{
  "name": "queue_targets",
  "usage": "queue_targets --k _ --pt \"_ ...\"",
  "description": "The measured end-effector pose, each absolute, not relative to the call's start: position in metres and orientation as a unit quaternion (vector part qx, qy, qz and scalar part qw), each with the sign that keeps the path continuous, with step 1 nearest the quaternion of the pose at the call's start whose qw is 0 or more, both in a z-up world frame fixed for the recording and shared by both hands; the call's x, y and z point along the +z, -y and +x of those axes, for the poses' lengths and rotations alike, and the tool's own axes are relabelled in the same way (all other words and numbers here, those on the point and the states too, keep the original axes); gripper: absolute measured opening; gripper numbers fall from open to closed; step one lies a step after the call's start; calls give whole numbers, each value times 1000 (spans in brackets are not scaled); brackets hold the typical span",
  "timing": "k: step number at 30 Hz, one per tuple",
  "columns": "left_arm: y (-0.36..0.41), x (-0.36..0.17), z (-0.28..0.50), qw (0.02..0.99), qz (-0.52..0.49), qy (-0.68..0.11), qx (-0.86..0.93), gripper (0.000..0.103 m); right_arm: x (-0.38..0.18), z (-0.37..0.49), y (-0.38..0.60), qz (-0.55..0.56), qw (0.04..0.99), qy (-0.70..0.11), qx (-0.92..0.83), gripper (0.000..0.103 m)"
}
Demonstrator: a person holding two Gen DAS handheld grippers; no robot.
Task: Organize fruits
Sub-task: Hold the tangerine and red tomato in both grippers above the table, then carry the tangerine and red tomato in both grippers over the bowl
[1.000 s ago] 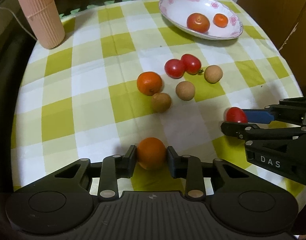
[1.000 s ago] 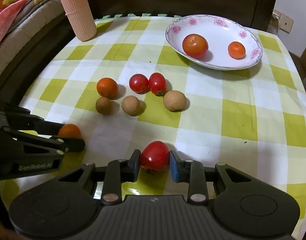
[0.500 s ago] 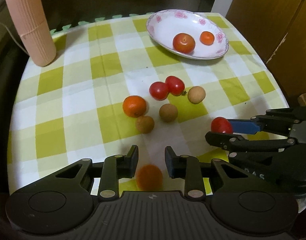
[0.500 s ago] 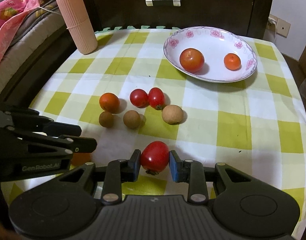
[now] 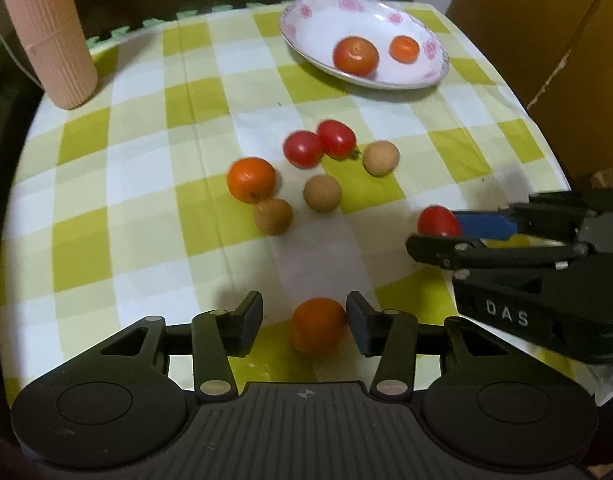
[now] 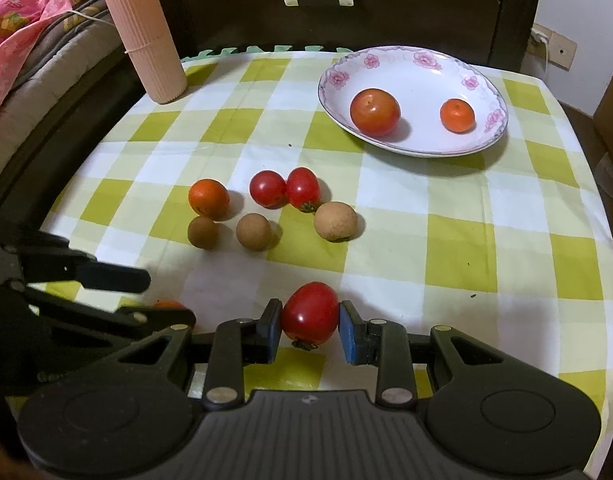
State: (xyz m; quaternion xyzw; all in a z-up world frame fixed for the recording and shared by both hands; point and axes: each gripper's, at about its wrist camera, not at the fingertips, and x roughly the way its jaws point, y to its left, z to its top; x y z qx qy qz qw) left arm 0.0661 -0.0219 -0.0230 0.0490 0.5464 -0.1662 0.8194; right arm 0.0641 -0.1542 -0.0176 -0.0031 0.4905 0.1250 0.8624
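Your right hand-held gripper (image 6: 310, 330) is clamped on a red cherry tomato (image 6: 310, 314) just above the checked desk (image 6: 486, 240). Your left hand-held gripper (image 5: 304, 326) stands apart, a small orange (image 5: 319, 326) loose between its fingers, touching the right one. Two fruits sit in the flowered plate (image 6: 422, 62) at the far side.

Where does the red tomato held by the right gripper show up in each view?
Left wrist: red tomato at right of middle, between the right gripper fingers seen side-on.
Right wrist: low centre, clamped between the pads.
Shared landmark: floral plate, far right on the checked cloth.
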Motion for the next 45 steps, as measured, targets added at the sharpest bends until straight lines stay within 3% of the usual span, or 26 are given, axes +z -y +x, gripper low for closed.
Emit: queue_targets --k 7,45 --pt "32 -34 60 812 70 -555 -166 40 -17 64 153 -5 863 -489 127 30" --pt "63 24 148 853 33 -488 -180 40 19 119 188 11 891 -448 71 30"
